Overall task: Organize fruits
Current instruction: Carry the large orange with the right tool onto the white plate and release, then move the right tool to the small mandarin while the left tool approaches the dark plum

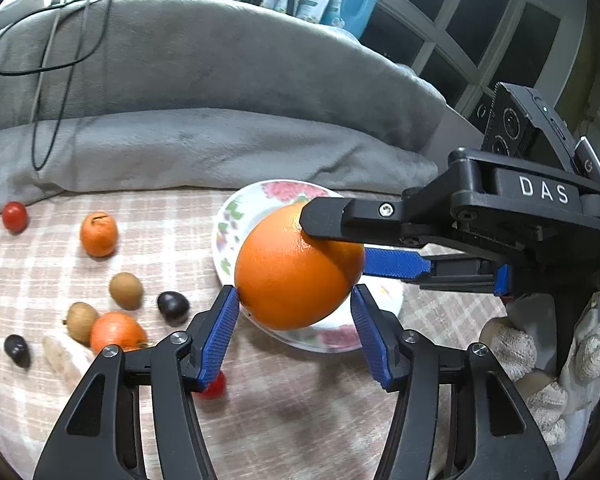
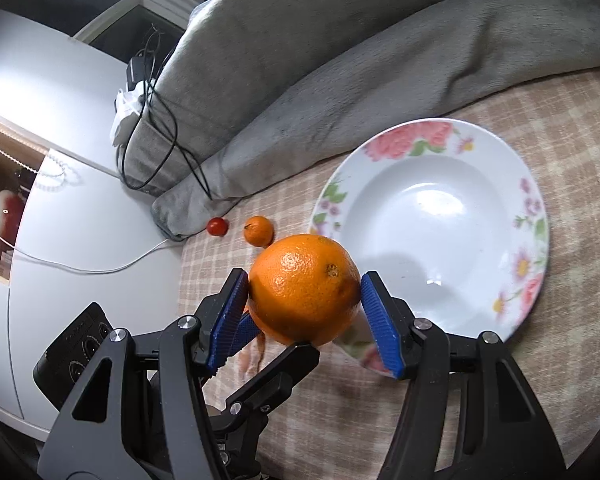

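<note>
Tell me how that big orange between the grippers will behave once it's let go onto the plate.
The big orange is round and smooth, so it will probably roll on landing. The plate has a dished centre and raised rim, which should likely hold it. Its firm rind shows no denting under the right gripper or left gripper, so it seems stiff.

Orange (image 1: pixel 296 268): you have it between both grippers' fingers, above the plate's (image 2: pixel 435 224) 8 o'clock rim.
Plate: on the checked cloth (image 2: pixel 571 128), blanket (image 2: pixel 339 80) behind it at 12 o'clock.
Loose fruit: at the plate's 9 o'clock in the left wrist view, a mandarin (image 1: pixel 98 234) with a cherry tomato (image 1: pixel 14 217) beyond it at 9 o'clock.
Longans (image 1: pixel 126 290): at the mandarin's 6 o'clock.
</note>
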`<state>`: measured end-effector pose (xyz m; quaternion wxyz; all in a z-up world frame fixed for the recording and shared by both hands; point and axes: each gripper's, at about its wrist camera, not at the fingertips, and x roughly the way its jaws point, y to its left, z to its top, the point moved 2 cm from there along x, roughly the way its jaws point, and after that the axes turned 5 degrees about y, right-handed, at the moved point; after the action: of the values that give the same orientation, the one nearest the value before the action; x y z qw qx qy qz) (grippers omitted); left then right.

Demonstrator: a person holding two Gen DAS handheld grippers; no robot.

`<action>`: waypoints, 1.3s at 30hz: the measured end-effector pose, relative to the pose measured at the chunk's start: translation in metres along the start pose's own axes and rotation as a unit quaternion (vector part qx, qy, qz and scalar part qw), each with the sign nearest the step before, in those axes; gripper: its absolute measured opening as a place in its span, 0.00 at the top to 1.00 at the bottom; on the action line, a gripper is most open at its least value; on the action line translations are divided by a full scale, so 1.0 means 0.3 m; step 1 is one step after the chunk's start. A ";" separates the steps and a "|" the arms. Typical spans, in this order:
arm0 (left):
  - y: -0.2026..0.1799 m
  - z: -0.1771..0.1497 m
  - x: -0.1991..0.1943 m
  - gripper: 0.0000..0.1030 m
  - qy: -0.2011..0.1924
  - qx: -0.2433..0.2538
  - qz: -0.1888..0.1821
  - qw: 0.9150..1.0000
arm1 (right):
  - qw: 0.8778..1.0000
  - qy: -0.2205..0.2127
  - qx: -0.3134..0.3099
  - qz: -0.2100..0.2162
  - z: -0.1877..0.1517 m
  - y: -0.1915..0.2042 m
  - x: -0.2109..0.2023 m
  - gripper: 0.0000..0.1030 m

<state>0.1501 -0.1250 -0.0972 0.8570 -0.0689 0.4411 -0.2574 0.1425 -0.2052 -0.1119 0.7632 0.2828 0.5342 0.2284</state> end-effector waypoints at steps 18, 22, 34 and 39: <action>0.058 -0.042 -0.142 0.48 -0.028 0.000 0.017 0.999 | 0.973 -0.121 -0.139 -0.141 -0.016 0.058 -0.172 0.21; 0.103 -0.067 -0.186 0.48 -0.032 -0.010 0.029 0.999 | 0.965 -0.131 -0.161 -0.158 -0.035 0.068 -0.183 0.19; 0.232 -0.172 -0.334 0.48 -0.057 -0.026 0.115 0.991 | 0.938 -0.165 -0.239 -0.187 -0.114 0.149 -0.191 0.00; 0.282 -0.213 -0.380 0.47 -0.063 -0.031 0.141 0.987 | 0.936 -0.159 -0.258 -0.178 -0.141 0.180 -0.164 0.00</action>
<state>0.0770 0.0118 -0.0826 0.9084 -0.0483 0.3991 -0.1152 0.0841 -0.1896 -0.0529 0.9132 0.0087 0.3699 0.1707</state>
